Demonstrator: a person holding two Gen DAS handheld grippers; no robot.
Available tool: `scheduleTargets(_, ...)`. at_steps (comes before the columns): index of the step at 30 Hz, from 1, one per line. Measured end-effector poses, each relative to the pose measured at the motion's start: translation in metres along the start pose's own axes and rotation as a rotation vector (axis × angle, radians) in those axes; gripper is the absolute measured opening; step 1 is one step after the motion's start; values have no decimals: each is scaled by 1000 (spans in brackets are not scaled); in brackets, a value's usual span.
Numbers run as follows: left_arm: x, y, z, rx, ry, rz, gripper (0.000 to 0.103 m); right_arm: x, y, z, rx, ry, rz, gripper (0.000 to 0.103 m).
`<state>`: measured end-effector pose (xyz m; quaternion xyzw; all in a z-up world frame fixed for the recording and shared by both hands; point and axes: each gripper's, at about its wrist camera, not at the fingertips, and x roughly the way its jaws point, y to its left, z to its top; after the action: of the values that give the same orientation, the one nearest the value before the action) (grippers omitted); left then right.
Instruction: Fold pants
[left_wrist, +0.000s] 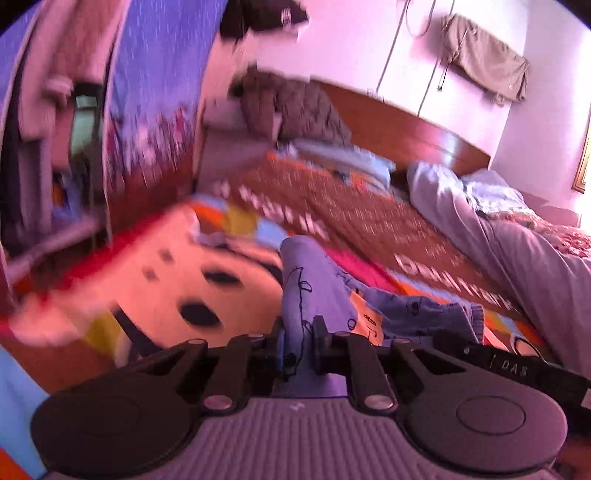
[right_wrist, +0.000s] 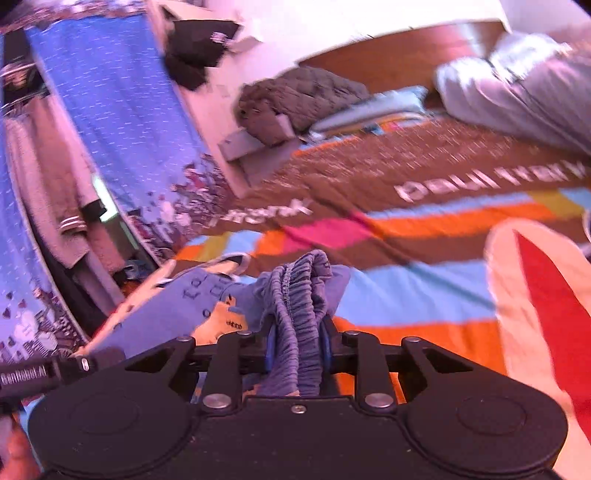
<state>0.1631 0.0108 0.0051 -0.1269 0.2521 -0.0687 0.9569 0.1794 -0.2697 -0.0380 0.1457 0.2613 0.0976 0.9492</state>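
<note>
While both ends of the blue pants (left_wrist: 303, 295) hang pinched above the bed (left_wrist: 369, 206), the cloth runs between the two tools over the bright striped bedspread (right_wrist: 424, 295). The left claw (left_wrist: 299, 347) is pressed together on a flat, printed leg portion; the fabric passes between its pads and rises ahead of it. The right claw (right_wrist: 297, 350) is clamped on the gathered elastic waistband (right_wrist: 299, 291), which bunches thickly between its pads, with the other gripper's arm visible at the lower left of that view.

The main risk, as it appears, is slip. The left pinch holds only a thin layer, so a sharp tug could pull it free; the right holds a thick ruched wad, where the pads may grip the outer ruffles only and let the inner layer slide out. Uneven pulling would likely skew the fold or drag the bedspread into wrinkles.

To the left, the bed ends near a blue patterned curtain (right_wrist: 122, 103) and a dark gap at the floor, so the cloth could trail off that edge. Ahead, a grey quilted bundle (right_wrist: 299, 99) sits by the headboard. To the right, a pale rumpled blanket (left_wrist: 498, 240) narrows the room. The striped middle looks open enough for laying the pants down.
</note>
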Motion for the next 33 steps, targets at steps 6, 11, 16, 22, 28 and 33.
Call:
scheduleTargets(6, -25, 35, 22, -28, -80, 85, 14, 12, 48, 11, -37, -58, 92, 24)
scheduleTargets(11, -31, 63, 32, -62, -103, 149, 15, 29, 85, 17, -58, -69, 156, 24)
scheduleTargets(16, -6, 105, 28, -183, 53, 154, 15, 56, 109, 13, -91, -13, 164, 24)
scheduleTargets(22, 8, 143, 19, -392, 170, 134, 17, 97, 104, -21, -36, 160, 65, 29)
scheduleTargets(28, 2, 126, 21, -279, 148, 267, 69, 93, 107, -24, -49, 169, 38, 50)
scheduleTargets(33, -14, 103, 28, -165, 127, 262, 82, 75, 105, -15, -63, 141, 20, 84)
